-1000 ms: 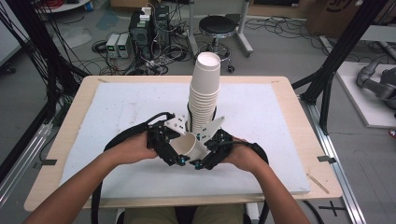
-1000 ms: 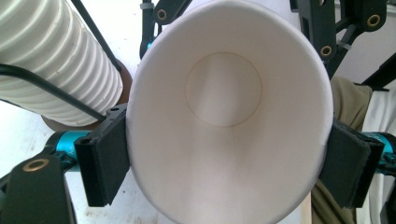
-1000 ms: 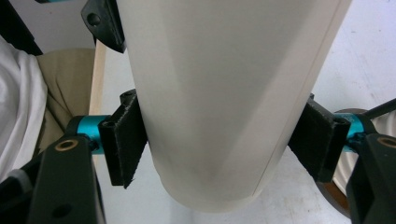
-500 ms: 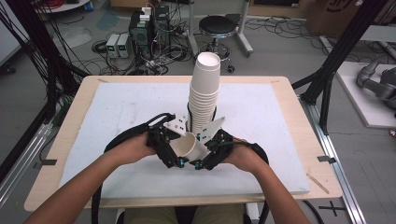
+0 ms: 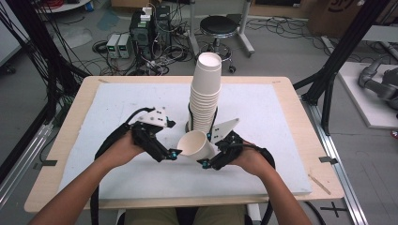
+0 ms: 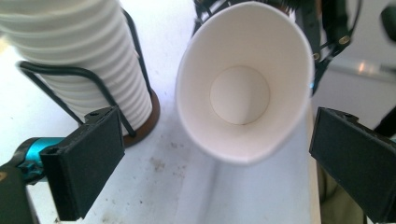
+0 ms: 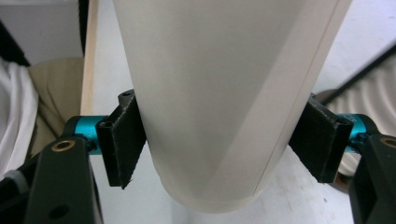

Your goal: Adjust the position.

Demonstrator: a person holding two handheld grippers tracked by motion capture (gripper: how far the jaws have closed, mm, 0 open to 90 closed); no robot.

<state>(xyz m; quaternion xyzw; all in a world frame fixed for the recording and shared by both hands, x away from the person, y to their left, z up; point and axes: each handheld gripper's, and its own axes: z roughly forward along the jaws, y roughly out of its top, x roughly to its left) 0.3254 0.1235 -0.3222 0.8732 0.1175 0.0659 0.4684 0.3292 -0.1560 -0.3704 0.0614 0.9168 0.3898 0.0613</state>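
My right gripper (image 7: 219, 140) pinches one paper cup (image 5: 195, 144), nothing inside it. My left gripper (image 5: 174, 154) has just opened, jaws spread, apart from the cup. Cup stack (image 5: 205, 93) sits in wire holder (image 6: 65, 74) w/ brown base.

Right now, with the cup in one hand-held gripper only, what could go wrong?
1. The right hand-held gripper alone clamps the cup near its base; the thin wall could crush or slip.
2. The left hand-held gripper has just opened beside the rim; moving in could knock it.
3. The tall stack stands close behind; a bump might topple it.
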